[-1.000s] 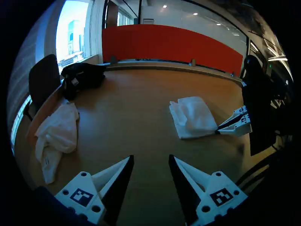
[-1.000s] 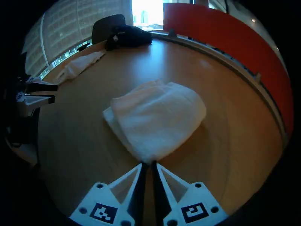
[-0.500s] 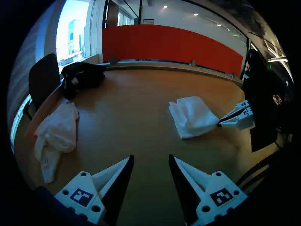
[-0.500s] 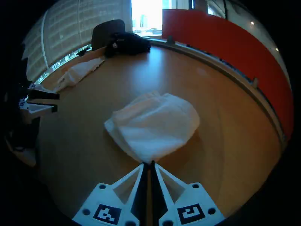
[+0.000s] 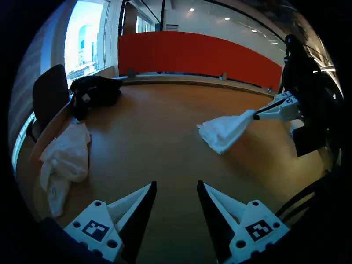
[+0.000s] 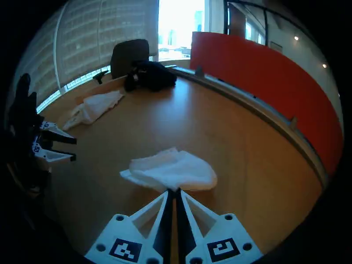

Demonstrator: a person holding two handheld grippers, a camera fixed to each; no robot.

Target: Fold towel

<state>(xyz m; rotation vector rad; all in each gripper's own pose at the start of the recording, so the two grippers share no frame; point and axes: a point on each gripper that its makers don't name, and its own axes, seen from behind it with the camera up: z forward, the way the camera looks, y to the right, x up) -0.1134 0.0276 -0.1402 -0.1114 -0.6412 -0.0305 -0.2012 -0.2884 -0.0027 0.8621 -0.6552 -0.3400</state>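
- Crumpled white cloth point(image 5: 66, 158) at left table edge, well apart from work: leave alone.
- Left gripper point(image 5: 176, 184) low centre, fingers spread, grasping nothing, above bare table point(image 5: 149, 127).
- Towel point(image 5: 222, 130) right of centre, bunched. Far end rests on wood, near corner raised.
- Right gripper point(image 5: 259, 115) clenched on that corner.
- Likely best: left gripper takes a second corner, single edge only. Lift both level, spread flat, then crease. Firm pinch or layers may slip.

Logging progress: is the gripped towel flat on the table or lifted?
Partly lifted: right claw holds one end of towel up; other end rests on table.
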